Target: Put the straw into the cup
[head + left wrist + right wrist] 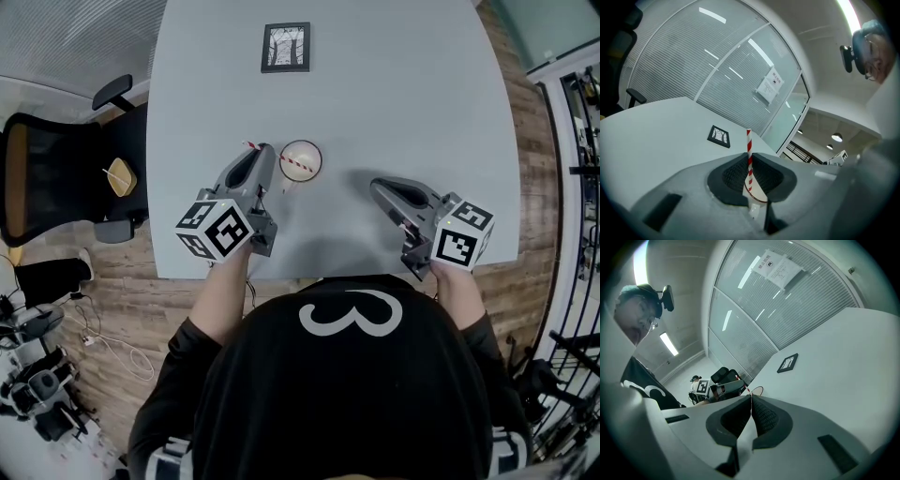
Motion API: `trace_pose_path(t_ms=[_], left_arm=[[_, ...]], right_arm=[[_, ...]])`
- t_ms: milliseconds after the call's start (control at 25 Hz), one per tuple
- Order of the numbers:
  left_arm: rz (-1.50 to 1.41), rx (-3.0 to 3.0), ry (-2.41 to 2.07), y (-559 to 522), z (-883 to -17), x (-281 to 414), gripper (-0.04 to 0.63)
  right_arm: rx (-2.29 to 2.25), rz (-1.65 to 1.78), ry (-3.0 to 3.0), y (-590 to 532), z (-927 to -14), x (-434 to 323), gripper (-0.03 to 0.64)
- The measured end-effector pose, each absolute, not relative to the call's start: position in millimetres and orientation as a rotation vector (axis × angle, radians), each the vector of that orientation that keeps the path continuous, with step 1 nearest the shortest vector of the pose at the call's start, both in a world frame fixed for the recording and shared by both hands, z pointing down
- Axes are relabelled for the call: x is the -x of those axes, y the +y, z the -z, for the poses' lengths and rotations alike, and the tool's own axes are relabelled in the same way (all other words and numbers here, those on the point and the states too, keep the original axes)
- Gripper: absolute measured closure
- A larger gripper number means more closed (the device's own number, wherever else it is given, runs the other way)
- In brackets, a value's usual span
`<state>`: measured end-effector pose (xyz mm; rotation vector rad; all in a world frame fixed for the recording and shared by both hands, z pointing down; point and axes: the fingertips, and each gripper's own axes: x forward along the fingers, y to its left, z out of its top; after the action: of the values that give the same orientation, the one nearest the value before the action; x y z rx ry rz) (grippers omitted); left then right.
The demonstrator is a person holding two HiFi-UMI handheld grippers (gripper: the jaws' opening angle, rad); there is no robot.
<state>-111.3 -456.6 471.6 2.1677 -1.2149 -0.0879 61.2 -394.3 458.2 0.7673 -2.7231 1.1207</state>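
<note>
Head view: left gripper (266, 153) clamped almost shut on the red-and-white straw (296, 166), angled forward and toward the right across the grey surface (394, 84), marker cube (214, 228) back at the near edge above the forearm (220, 300). Straw slanting from the jaws' tips over the mouth of the white cup (318, 153), one end inside the rim's outline, the other poking out past the jaws on the left. Cup upright on the surface, just beside the jaws' tips. Right gripper (378, 186) with jaws pressed together on nothing, pointing forward and toward the left over bare surface, apart from the cup. Framed picture (286, 47) lying flat farther back; black chair (42, 178) off the surface's left side.

Left gripper view: dark pads (733, 176) pinching the straw (748, 140), only the straw's width between them. Straw nearly upright, top well above the jaws, lower part dropping toward the thin rim of the cup (760, 201) seen through the gap beneath. Tipped a little below level over the surface, framed picture (719, 136) ahead.

Right gripper view: jaws clenched, pads (764, 416) meeting in a thin line, empty. Aimed slightly downward; beyond the tips, small, the left gripper (740, 386) with the cup (757, 390) beside it. Framed picture (787, 363) on the surface farther right.
</note>
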Motion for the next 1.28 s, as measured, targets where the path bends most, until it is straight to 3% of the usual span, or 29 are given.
trace_pose_path(t_ms=[680, 920, 1280], left_arm=[[0.150, -2.124, -1.159, -451.6, -472.4, 113.1, 0.557], [0.134, -2.139, -1.134, -446.5, -469.6, 116.9, 0.455], [0.107, -2.174, -1.224, -420.2, -455.1, 139.2, 0.453]], right_arm=[[-0.723, -1.113, -2.730, -391.1, -455.6, -53.3, 0.604], [-0.711, -1.092, -2.742, -389.2, -450.6, -48.7, 0.604], [-0.701, -1.058, -2.815, -381.1, -428.7, -37.0, 0.604]])
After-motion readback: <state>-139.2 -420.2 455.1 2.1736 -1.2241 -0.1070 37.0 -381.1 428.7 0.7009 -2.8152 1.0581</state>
